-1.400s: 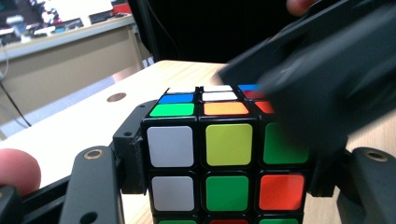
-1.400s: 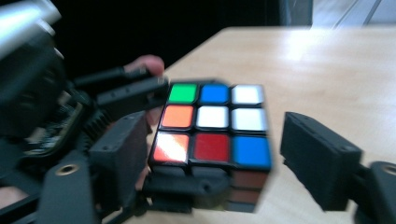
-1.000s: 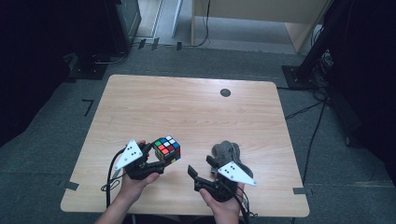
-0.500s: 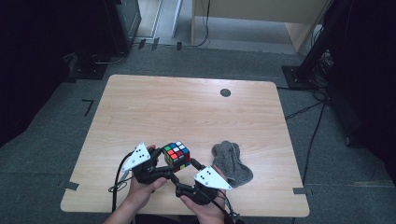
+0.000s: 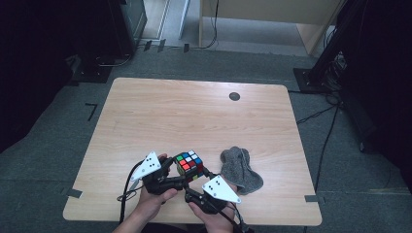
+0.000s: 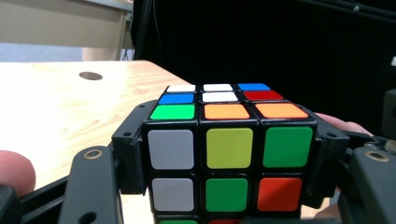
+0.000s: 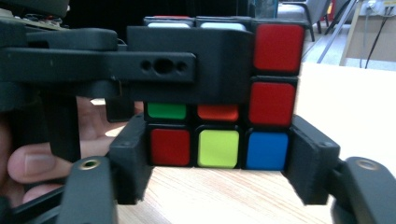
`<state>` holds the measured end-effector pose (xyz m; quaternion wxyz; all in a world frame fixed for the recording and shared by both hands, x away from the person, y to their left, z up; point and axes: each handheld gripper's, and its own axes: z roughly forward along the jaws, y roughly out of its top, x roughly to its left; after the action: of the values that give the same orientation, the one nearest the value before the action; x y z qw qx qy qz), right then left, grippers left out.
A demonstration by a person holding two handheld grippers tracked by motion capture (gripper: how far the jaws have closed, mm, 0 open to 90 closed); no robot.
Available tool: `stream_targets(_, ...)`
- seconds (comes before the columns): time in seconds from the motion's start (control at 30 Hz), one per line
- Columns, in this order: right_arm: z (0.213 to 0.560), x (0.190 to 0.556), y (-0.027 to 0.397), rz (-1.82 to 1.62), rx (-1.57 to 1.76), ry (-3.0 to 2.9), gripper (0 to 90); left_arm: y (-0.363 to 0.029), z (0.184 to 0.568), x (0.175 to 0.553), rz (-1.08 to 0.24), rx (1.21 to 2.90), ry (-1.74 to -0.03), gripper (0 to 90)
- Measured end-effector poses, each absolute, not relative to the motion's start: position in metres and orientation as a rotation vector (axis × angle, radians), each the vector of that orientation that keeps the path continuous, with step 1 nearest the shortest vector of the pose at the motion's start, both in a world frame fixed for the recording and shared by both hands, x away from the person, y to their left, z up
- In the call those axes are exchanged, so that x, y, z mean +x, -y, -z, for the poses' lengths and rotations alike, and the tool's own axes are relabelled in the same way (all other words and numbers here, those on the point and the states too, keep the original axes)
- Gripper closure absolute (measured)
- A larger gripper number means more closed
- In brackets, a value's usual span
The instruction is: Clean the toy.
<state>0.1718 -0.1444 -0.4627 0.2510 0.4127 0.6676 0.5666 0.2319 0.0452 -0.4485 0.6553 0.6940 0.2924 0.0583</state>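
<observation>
A scrambled Rubik's cube [image 5: 189, 164] is held just above the near part of the table. My left gripper [image 5: 177, 171] is shut on it; in the left gripper view its pads press both sides of the cube [image 6: 229, 112]. My right gripper [image 5: 198, 177] comes in from the near right. Its jaws have just been closing, and in the right gripper view the pads of my right gripper [image 7: 217, 151] sit against both ends of the cube's [image 7: 275, 74] bottom row. The left gripper's jaw [image 7: 187, 65] covers the cube's upper rows there.
A crumpled grey cloth [image 5: 241, 170] lies on the wooden table [image 5: 194, 111] just right of the hands. A small dark round hole [image 5: 234, 96] sits near the far edge. Dark stands and cables surround the table on the floor.
The left gripper carried the cube a little to the right. The right gripper moved left, away from the cloth, and its jaws came in around the cube's bottom layer.
</observation>
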Motion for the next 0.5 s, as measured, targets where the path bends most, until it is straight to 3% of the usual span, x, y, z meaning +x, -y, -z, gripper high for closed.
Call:
stream_targets(0.33,0.464,0.177,0.157,-1.520,1.149,-1.889,34.5,-0.064,0.437,0.235,-0.182,1.490,-0.616,24.2)
stream_targets(0.5,0.458,0.182,0.176,-1.482,1.117,-1.911,34.5,-0.080,0.442,0.246,-0.203,1.527,-0.604,22.1)
